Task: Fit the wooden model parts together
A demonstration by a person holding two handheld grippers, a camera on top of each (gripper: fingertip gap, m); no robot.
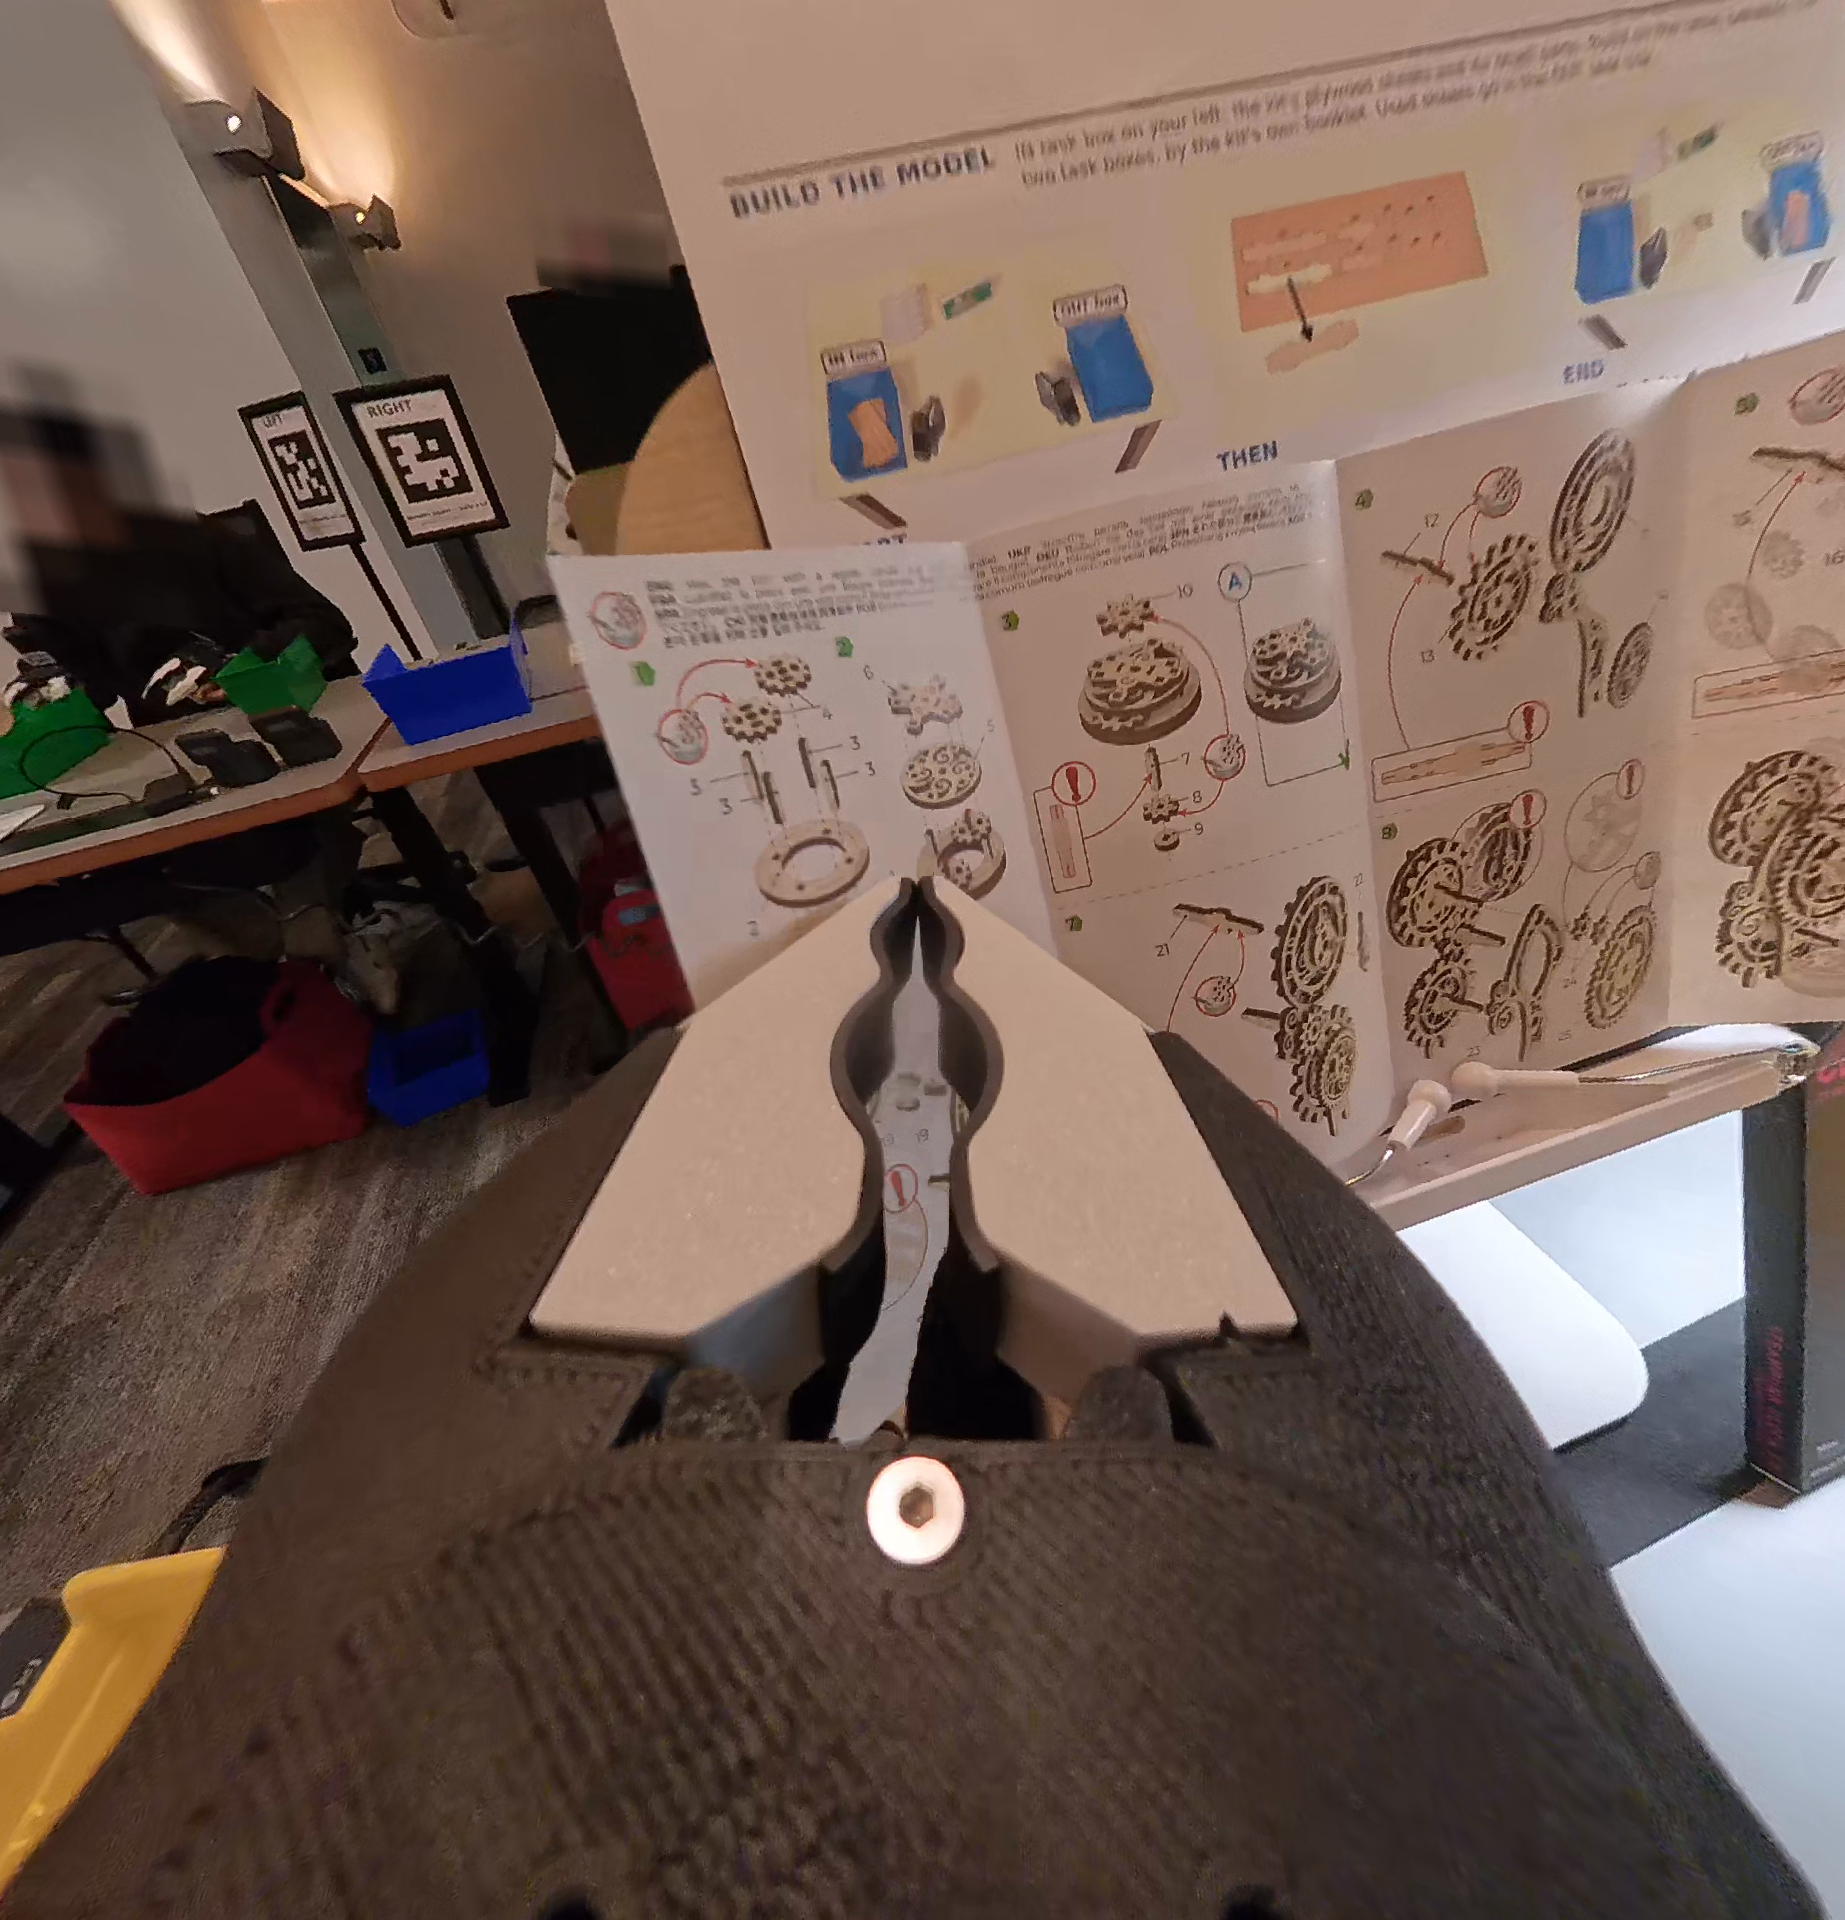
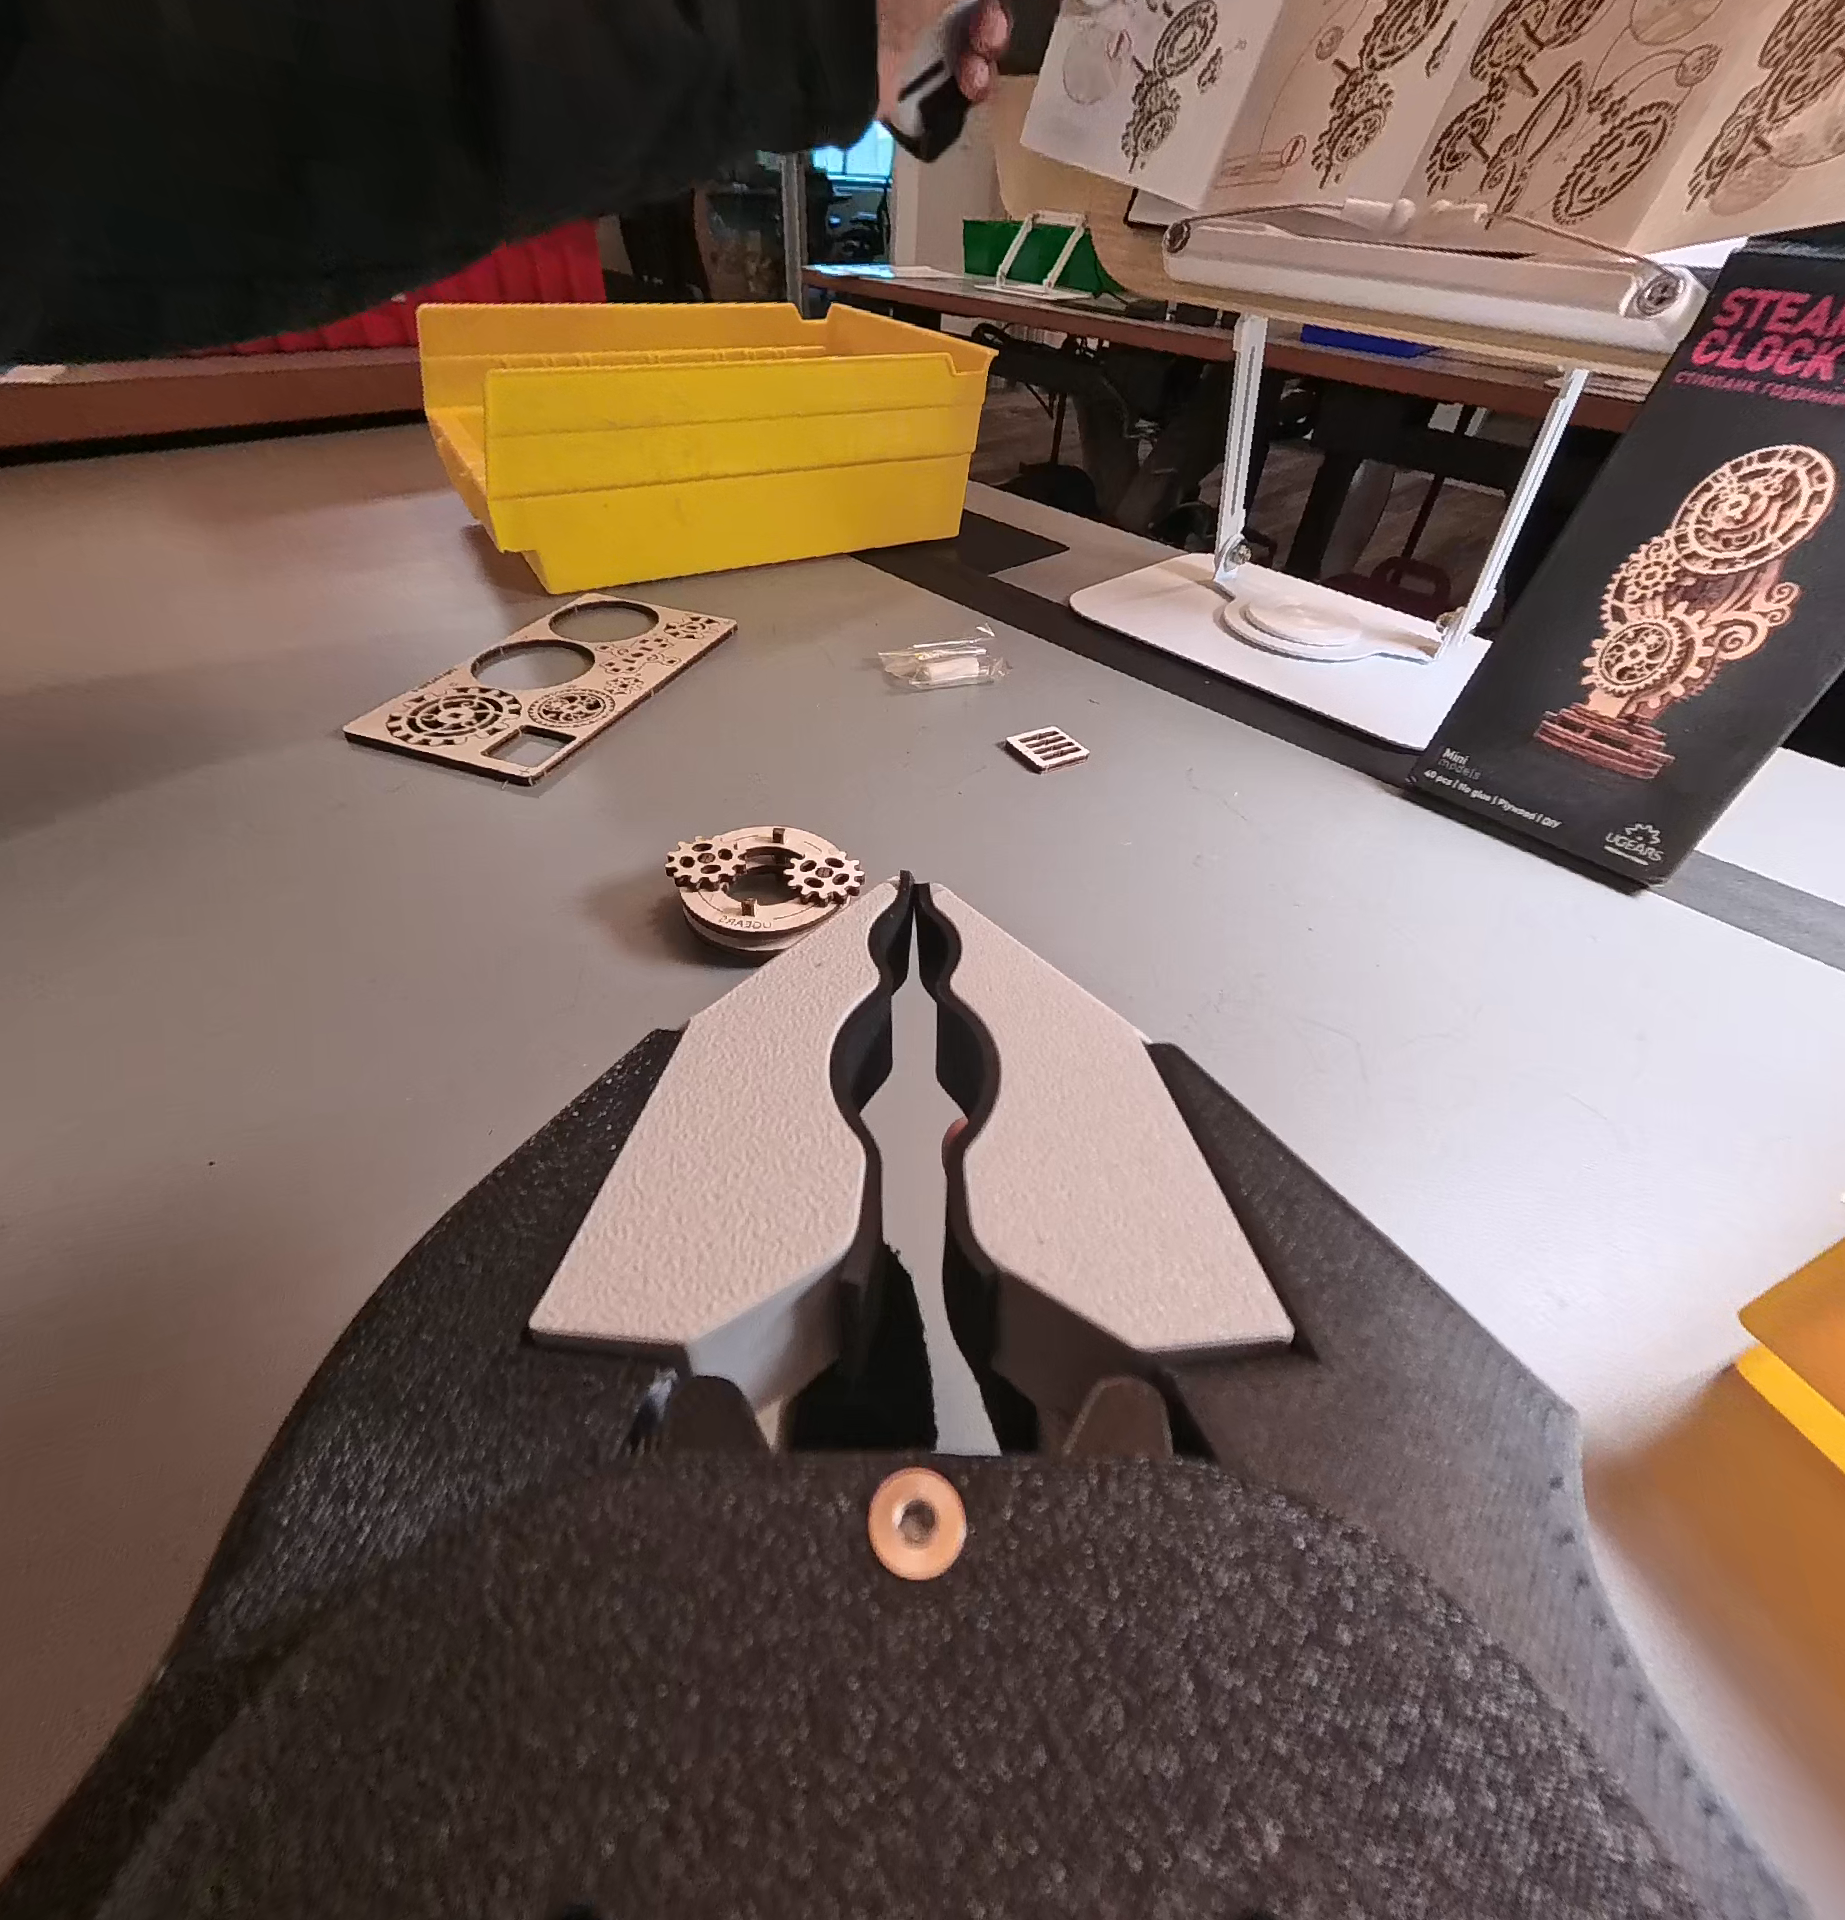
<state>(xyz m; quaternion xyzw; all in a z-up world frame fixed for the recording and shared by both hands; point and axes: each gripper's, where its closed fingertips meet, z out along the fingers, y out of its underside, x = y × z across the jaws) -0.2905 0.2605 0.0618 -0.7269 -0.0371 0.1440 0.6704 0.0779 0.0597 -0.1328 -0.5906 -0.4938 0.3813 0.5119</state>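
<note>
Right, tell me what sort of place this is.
Probably a shared workshop or lab room set up for data collection: printed black-and-white marker signs on stands, rows of grey-topped tables with coloured plastic bins, and a white poster board of build instructions above an opened assembly booklet.

Yellow bin [image 2: 710, 457], upper centre; pale tan wooden sheet [image 2: 539, 686] with pierced gear fretwork on grey table [image 2: 274, 1039]. Black box [image 2: 1666, 582], right edge, pink lettering. Blue bin [image 1: 450, 691], green bins [image 1: 274, 675], left; red bag [image 1: 222, 1081], lower left.

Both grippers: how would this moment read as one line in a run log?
left gripper: shut, empty, raised toward instruction booklet | right gripper: shut, empty, over table | gear assembly: on table, untouched
</note>
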